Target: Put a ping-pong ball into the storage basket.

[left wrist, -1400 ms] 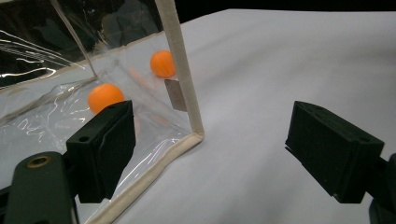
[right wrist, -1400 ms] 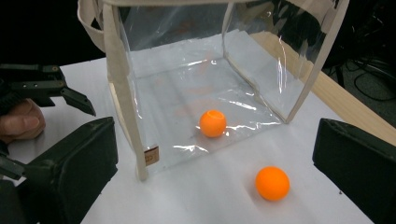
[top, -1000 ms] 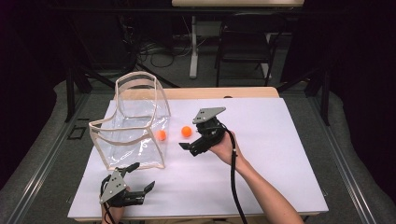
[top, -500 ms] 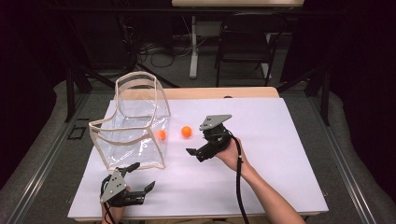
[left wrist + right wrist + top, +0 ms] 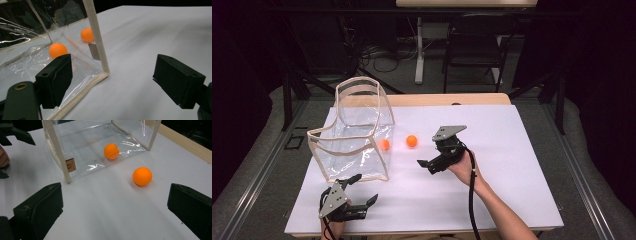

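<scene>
1. Right hand-held gripper (image 5: pixel 428 165) sits over the middle of the white counter (image 5: pixel 512 165), jaws spread wide, nothing between them.
2. Right gripper view: both black jaws rise at the bottom corners with bare counter (image 5: pixel 112 207) between; pointed toward the loose ball and bag.
3. Loose orange ball (image 5: pixel 412 141) lies on the counter just outside the bag's open side, near the right hand-held gripper but apart from it; in the right gripper view it (image 5: pixel 142 176) sits ahead of the jaws, closer to the right one.
4. Second orange ball (image 5: pixel 384 144) lies inside the clear plastic bag (image 5: pixel 352 145), on its lower panel near the open mouth; same ball in the right gripper view (image 5: pixel 111 151), behind the cream-edged rim.
5. Clear bag has cream fabric trim and lies on its side on the left half of the counter, mouth toward the centre; a small tan label is on the trim (image 5: pixel 70 165).
6. Left hand-held gripper (image 5: pixel 364 190) is at the near-left edge of the counter, just in front of the bag's near corner, jaws spread, empty.
7. Left gripper view: the bag's trimmed corner (image 5: pixel 103 72) stands between the spread jaws, closer to the left one; can't tell if touching. Both balls visible through the plastic (image 5: pixel 58 50) (image 5: pixel 87 35).
8. The two hand-held grippers are well apart.
</scene>
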Motion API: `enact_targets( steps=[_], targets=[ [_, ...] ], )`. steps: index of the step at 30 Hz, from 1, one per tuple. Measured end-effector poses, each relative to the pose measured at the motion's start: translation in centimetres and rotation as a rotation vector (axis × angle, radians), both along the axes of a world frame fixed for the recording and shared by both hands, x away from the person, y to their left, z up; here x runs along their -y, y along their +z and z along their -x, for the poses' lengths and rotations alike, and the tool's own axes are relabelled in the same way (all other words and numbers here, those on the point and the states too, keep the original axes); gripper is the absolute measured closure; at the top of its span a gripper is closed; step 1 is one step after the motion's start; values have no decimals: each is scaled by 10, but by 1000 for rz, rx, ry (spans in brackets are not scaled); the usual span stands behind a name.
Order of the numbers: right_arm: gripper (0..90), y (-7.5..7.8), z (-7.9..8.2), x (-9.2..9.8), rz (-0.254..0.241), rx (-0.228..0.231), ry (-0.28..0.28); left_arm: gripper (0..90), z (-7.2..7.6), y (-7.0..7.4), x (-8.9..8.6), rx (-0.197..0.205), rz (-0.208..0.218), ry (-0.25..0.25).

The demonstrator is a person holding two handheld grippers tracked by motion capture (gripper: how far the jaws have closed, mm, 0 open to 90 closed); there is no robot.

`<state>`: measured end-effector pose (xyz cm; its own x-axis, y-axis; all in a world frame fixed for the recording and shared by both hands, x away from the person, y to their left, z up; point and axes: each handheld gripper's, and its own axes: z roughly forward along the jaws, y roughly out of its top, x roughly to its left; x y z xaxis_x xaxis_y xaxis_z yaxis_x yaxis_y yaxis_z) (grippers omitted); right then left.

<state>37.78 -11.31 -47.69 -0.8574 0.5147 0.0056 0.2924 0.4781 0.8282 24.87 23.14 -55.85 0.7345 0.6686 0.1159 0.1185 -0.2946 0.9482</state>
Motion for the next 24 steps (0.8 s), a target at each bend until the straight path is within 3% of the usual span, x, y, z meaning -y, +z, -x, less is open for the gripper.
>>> enact_targets(
  steps=[24],
  targets=[
    [0,-4,-7,2,19,-6,-23,157,1,1,-1,5,4,-1]
  ],
)
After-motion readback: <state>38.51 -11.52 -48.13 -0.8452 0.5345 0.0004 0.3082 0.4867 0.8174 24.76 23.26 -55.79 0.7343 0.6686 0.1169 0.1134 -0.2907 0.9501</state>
